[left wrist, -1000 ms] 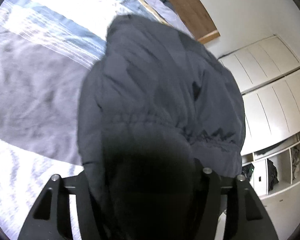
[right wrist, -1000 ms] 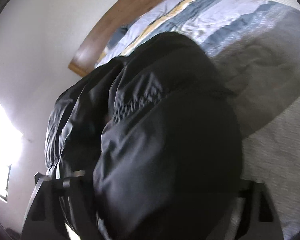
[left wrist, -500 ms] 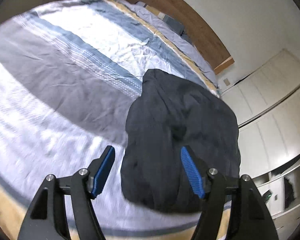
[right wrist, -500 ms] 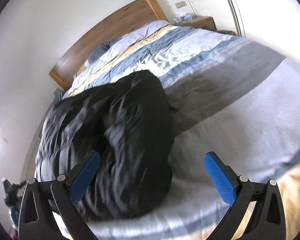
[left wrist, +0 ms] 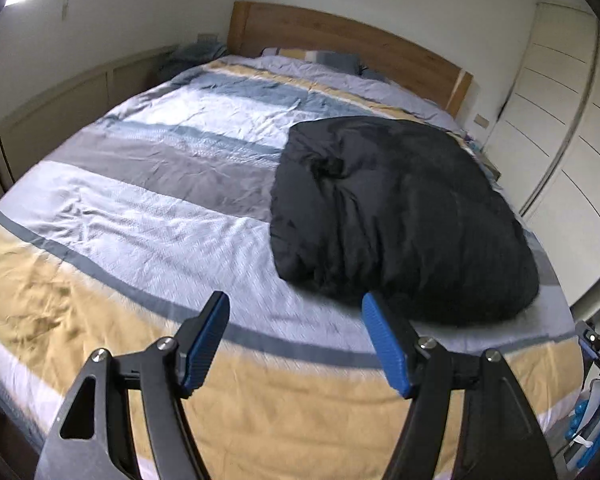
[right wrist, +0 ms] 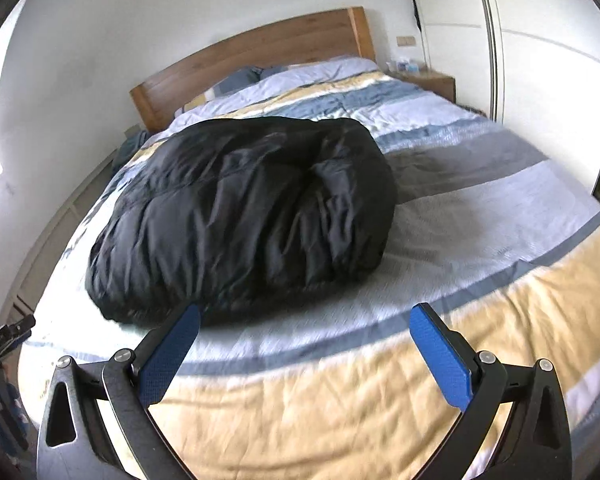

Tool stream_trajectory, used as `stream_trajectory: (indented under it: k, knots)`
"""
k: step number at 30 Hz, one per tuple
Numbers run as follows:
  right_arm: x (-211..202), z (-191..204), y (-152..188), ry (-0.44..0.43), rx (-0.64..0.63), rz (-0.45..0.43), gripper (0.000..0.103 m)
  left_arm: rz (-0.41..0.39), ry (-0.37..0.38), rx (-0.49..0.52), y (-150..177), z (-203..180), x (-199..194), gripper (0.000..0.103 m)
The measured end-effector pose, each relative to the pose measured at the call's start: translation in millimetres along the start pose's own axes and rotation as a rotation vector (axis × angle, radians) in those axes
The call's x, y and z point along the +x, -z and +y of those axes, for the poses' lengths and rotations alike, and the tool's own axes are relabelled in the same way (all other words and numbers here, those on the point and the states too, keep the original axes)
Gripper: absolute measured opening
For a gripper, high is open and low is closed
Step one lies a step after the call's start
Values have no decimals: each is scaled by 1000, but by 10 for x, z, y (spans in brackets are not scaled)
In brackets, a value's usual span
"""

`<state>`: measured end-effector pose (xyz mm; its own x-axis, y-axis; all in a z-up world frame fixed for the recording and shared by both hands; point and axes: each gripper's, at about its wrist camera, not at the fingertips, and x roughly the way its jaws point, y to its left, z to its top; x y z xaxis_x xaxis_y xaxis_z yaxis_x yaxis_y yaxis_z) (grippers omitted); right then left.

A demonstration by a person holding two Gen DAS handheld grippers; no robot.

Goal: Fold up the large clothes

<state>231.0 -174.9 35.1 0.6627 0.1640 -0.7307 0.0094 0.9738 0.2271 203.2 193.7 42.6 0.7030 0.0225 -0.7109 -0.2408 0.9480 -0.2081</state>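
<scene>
A black puffy jacket lies folded in a thick bundle on the striped bed cover, toward the bed's right side in the left wrist view. It also shows in the right wrist view, toward the left. My left gripper is open and empty, held above the bed's foot, short of the jacket. My right gripper is open and empty, also back from the jacket's near edge.
The wooden headboard and pillows are at the far end. White wardrobe doors stand to the right of the bed. A low ledge runs along the left wall. A nightstand sits beside the headboard.
Both grippers let go of the jacket and opened. They pulled back toward the foot of the bed. The jacket now lies on the cover by itself.
</scene>
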Motion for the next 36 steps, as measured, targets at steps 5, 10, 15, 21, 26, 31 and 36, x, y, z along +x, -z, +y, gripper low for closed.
stream_trajectory:
  k: [5,10,15,21,26,31,36]
  knots:
    - [-335,260,265,8,-38,-32,103,-54,-37,115,287,-336,-465,67]
    - [-621,501,437,4,-72,-71,103,-135,-34,171,448,-592,-933,67]
    - [-830,695,531,0,-108,-107,103,-197,-77,195,507,-732,-1239,67]
    - [-960,851,601,1,-151,-128,103,-215,-78,203,529,-799,-1338,67]
    - [-1009,883,593,5,-161,-141,103,-224,-73,201,528,-801,-1352,67]
    - [-976,864,573,9,-158,-139,103,-239,-85,209,520,-822,-1334,67]
    - [-862,831,589,21,-152,-116,103,-223,-75,211,529,-835,-1241,67]
